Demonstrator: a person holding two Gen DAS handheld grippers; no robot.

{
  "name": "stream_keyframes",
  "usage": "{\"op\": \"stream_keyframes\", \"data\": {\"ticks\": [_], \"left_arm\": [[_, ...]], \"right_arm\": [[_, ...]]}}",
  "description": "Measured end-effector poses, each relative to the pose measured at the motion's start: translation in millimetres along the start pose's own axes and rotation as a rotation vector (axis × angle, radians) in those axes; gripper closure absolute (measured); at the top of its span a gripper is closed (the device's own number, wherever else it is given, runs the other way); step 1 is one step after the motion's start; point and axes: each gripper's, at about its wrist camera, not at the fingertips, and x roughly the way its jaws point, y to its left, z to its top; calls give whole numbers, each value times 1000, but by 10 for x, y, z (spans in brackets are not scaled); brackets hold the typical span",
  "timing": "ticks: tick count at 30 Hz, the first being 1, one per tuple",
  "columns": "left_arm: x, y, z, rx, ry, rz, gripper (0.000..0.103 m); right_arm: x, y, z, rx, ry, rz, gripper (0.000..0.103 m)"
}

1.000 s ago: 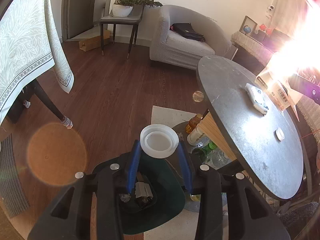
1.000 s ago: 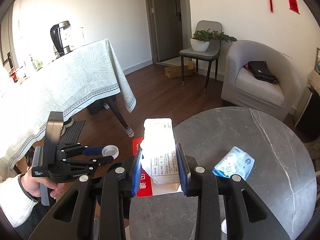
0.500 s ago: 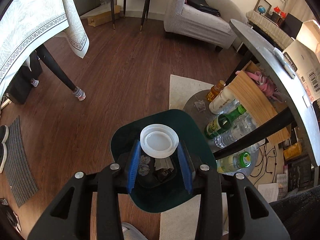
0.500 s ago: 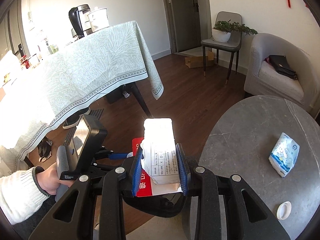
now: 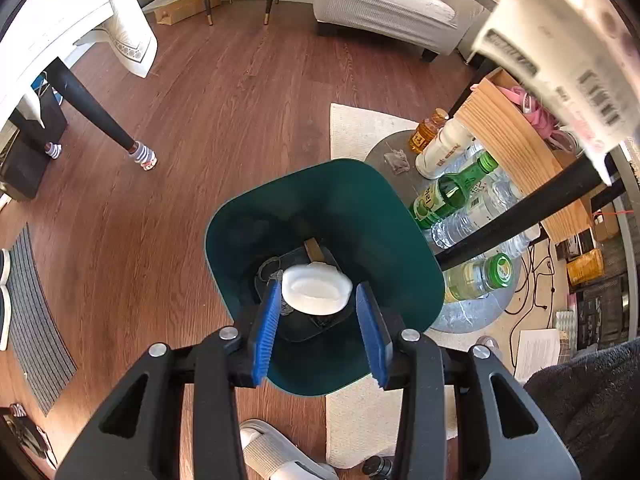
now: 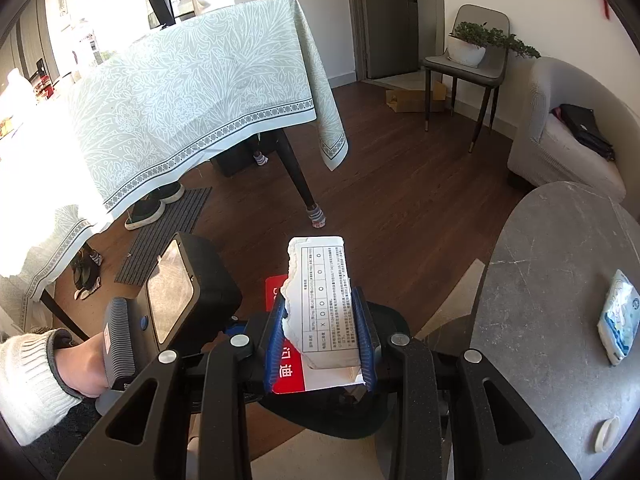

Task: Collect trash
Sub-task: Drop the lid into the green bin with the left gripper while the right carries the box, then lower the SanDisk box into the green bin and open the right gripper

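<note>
In the left wrist view my left gripper (image 5: 317,289) points down into a dark green bin (image 5: 240,232) on the floor. A white round lid (image 5: 316,288) sits tilted inside the bin, just past the blue pads (image 5: 266,332) and clear of them, on top of other scraps. The left jaws stand open. My right gripper (image 6: 320,300) is shut on a torn white carton (image 6: 322,280) with a printed table and a red panel. It hovers over the bin (image 6: 332,420). The carton (image 5: 560,60) also shows blurred at the left view's upper right.
A round grey table (image 6: 560,280) on the right carries a tissue pack (image 6: 618,316) and a white lid (image 6: 604,434). Several bottles (image 5: 456,192) lie under it beside the bin. A clothed dining table (image 6: 200,100) stands left, an armchair (image 6: 568,128) at the back. A slippered foot (image 5: 272,452) is near.
The left gripper sank toward the bin, and the white lid left its pads and now lies lower inside. The right gripper carried the carton leftward, off the round table toward the bin.
</note>
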Motion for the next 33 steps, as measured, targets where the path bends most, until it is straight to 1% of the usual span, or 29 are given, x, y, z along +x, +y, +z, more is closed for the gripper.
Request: {"op": "stream_keyframes", "data": {"ticks": [3,7,11,17,20,27,33], "left_arm": [[-55,54,-19,-8,-25,0,59],[-192,207,-18,-53,-68,-2,59],[-400,372,23,-103,-136,-3,60],[-707,541,87,-162,-233,-18,64],[-839,603,122,-186,-272,-26,68],[-1055,650,203,-235,-338,-53,75],[-1178,595,259,-229,-381,-67,75]], "right_arm": [[104,24,-8,2,16,2,72],[270,72,-35,-12,52,-14,72],[422,91,-70,-18,81,-38,72],[676,161,-139,-39,128,-33,72],[819,181,-206,-47,161,-33,72],[1148,234,-427,-73,239,-24,72],[1429,241,-645,-102,319,-25,71]]}}
